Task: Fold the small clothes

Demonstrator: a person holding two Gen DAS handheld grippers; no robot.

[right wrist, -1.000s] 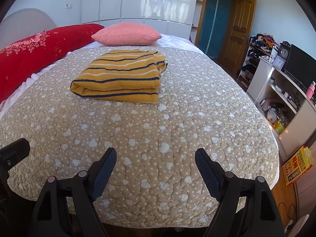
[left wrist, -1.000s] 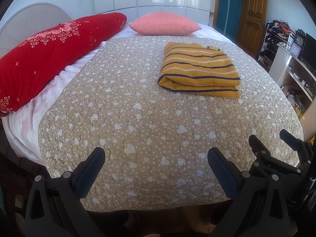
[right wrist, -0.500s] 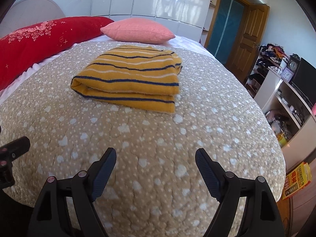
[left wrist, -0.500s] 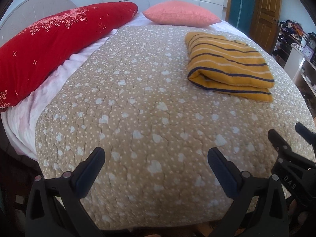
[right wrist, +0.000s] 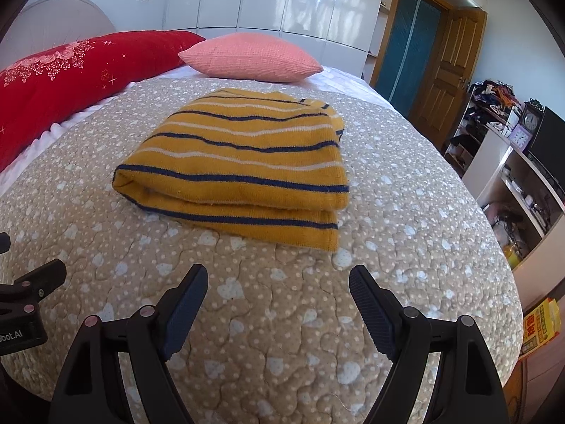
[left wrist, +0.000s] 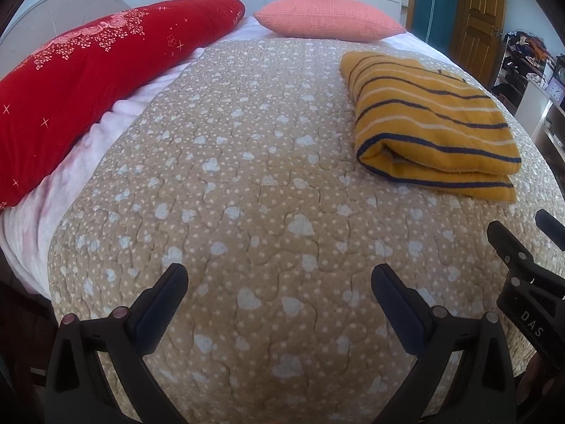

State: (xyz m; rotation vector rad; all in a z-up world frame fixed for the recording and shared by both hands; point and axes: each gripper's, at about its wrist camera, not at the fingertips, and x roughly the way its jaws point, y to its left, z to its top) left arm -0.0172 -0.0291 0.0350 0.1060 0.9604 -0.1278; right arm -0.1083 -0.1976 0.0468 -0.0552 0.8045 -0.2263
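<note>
A folded yellow garment with dark blue and white stripes (left wrist: pixel 430 123) lies on the tan heart-print bedspread (left wrist: pixel 247 176); it sits in the middle of the right wrist view (right wrist: pixel 243 166). My left gripper (left wrist: pixel 279 282) is open and empty over the bed's near end, left of the garment. My right gripper (right wrist: pixel 279 279) is open and empty, a short way in front of the garment's folded edge. The right gripper also shows at the right edge of the left wrist view (left wrist: pixel 522 265). The left gripper shows at the left edge of the right wrist view (right wrist: pixel 31 286).
A long red pillow (left wrist: pixel 88 70) lies along the bed's left side and a pink pillow (right wrist: pixel 250 56) at its head. A wooden door (right wrist: pixel 445 70) and cluttered shelves with a clock (right wrist: pixel 529 123) stand to the right. A yellow box (right wrist: pixel 540 321) lies on the floor.
Both grippers have moved forward over the bed toward the garment, which now looks larger and closer. Both stay open and empty. The garment has not moved.
</note>
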